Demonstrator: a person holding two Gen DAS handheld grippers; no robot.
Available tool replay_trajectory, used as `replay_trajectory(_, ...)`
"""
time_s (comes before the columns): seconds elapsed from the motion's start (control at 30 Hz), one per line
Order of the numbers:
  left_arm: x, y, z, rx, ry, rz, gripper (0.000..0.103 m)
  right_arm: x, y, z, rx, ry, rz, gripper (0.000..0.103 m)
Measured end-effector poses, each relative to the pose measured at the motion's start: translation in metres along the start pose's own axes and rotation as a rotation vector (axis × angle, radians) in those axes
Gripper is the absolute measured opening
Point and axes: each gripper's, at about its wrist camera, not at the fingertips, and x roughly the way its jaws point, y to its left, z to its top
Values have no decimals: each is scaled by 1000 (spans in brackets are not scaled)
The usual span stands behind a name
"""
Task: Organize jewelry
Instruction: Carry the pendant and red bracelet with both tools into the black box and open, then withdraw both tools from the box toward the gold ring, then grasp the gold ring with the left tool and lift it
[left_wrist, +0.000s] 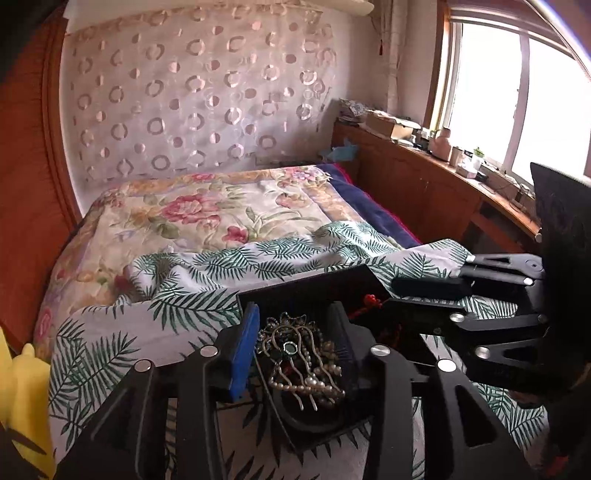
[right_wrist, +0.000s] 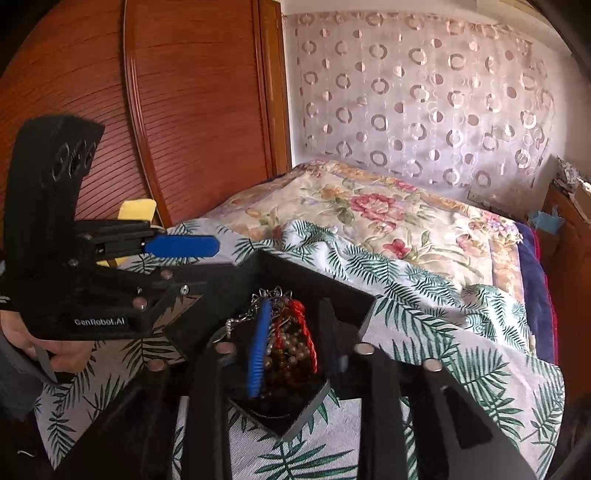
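the black tray sits on the leaf-print cloth, heaped with a pearl hair comb, beads and red cord. both tools are spread open, grasping nothing: the left gripper straddles the comb, the right gripper straddles the beads. to lift one piece, close low on a single strand, slowly, since they look tangled. tray walls crowd both; open bed lies beyond.

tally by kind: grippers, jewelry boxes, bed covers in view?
Grippers: 2, left gripper and right gripper
Jewelry boxes: 1, black box holding a tangled jewelry pile
Bed covers: 2, fern-print sheet and floral quilt
Total: 5
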Motion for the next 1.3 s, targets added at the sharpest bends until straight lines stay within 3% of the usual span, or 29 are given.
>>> replay_trajectory(0.17,-18,3,-14,-21,-10,30,66,-24,4,-8,6,-11,-16,31)
replay_trajectory(0.43,-53,-3,-53,-32,-12,48,84,-60,24,-59,54,16,-34,31)
replay_trajectory(0.8,-79,-26,-110,-37,23,37,86,-78,59,-134,78,120,-31,31)
replay_trajectory(1.1,-82,-51,-138,-12,69,7,86,-93,55,-150,95,114,-82,31)
replay_trajectory(1.3,-65,-85,-142,41,125,-73,86,-109,42,-166,134,103,-116,31)
